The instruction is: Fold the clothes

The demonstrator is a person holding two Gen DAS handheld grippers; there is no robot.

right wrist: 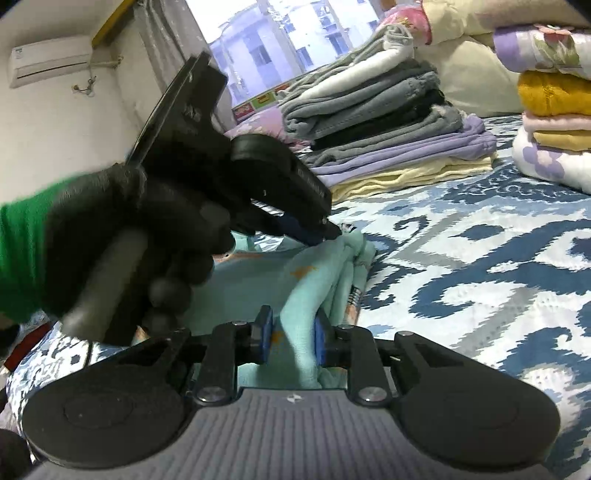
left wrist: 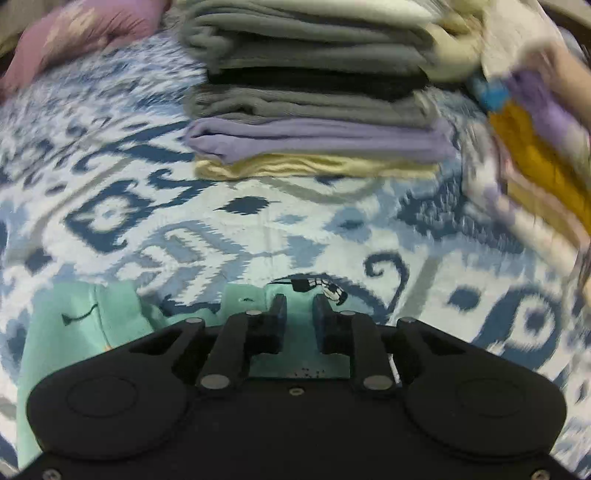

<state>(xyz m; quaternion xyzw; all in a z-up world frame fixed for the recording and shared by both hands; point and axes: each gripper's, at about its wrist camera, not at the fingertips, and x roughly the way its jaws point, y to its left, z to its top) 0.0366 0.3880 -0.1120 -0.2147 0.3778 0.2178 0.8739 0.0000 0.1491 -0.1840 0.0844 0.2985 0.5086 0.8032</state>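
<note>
A mint-green garment (left wrist: 74, 332) lies crumpled on the blue and white patterned bedspread (left wrist: 258, 221). In the left wrist view my left gripper (left wrist: 300, 312) has its narrow jaws closed on an edge of that cloth. The right wrist view shows the same garment (right wrist: 258, 280) bunched into folds. There a black-gloved hand (right wrist: 122, 221) with a green sleeve holds the left gripper (right wrist: 328, 234), whose tips pinch the garment's far end. My right gripper (right wrist: 292, 332) is shut on a raised fold at the near end, with the blue pads (right wrist: 266, 332) pressing the cloth.
A tall stack of folded grey, black, lilac and cream clothes (left wrist: 314, 110) (right wrist: 388, 129) stands at the far side of the bed. A second pile with yellow and floral pieces (right wrist: 554, 110) (left wrist: 535, 158) sits to the right. A pink pillow (left wrist: 74, 33) lies far left; a window (right wrist: 277, 37) is behind.
</note>
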